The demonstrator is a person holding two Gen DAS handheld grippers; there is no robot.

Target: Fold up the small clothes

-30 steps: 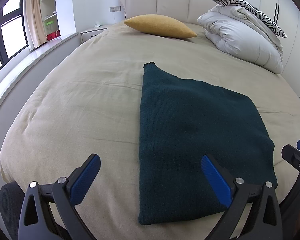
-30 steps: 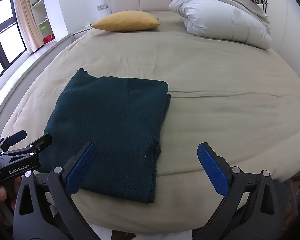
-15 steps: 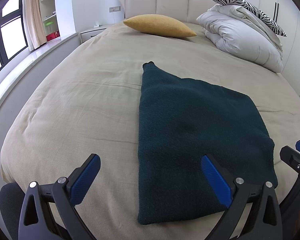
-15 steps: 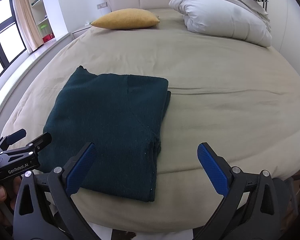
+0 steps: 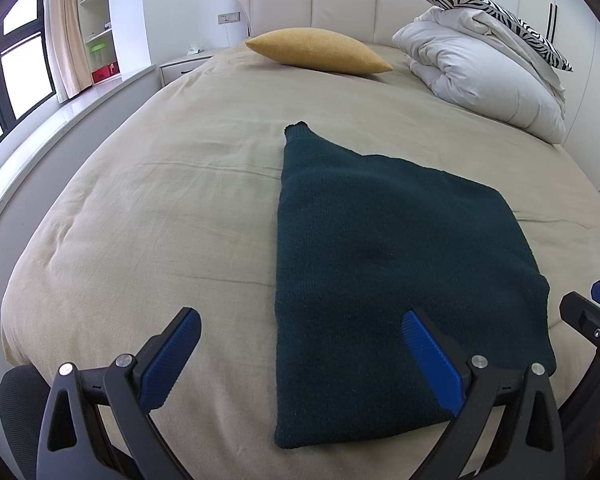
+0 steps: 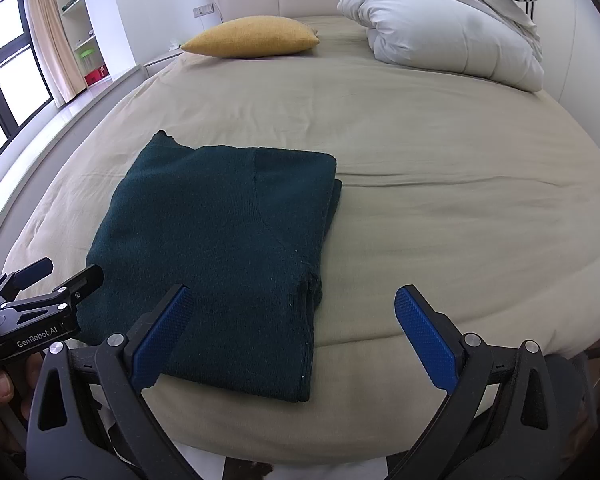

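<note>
1. The left tongs (image 5: 300, 344) stand wide apart, holding nothing, above the near edge of the bed (image 5: 148, 200).
2. The right tongs (image 6: 294, 320) are also spread wide and empty, just beside the left ones.
3. The folded dark green sweater (image 5: 380, 264) lies flat on the bed near its front edge, at 12 to 1 o'clock from the left tongs and 11 o'clock from the right.
4. Far off at 12 o'clock rests a yellow pillow (image 5: 320, 50); at 2 o'clock a white duvet (image 5: 488, 80).

"GenRobot.AI" on left hand-held gripper (image 6: 40, 280)
</note>
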